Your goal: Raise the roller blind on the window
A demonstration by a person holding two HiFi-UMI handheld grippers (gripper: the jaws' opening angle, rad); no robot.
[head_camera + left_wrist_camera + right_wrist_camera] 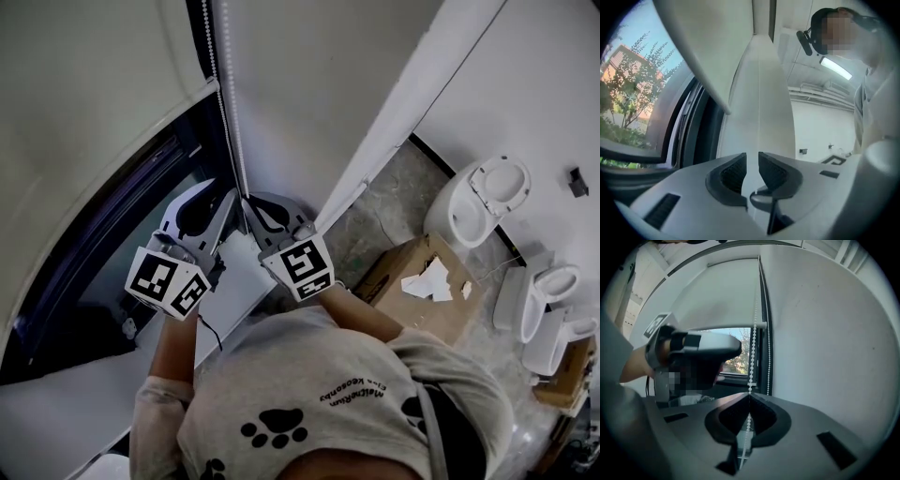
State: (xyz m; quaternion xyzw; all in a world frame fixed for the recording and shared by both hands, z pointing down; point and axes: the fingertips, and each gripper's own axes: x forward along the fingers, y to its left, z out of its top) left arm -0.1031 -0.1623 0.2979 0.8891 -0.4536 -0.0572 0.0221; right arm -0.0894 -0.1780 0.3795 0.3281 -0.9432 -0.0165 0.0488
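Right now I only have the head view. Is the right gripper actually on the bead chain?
Observer: Yes. In the right gripper view, the right gripper has its fingers closed on the bead chain.
Operator: Left one?
Observer: The left gripper is open. Its fingers are apart with nothing between them.
Operator: Which strand is held?
Observer: The left of the two in the right gripper view. The second strand hangs free next to the wall.
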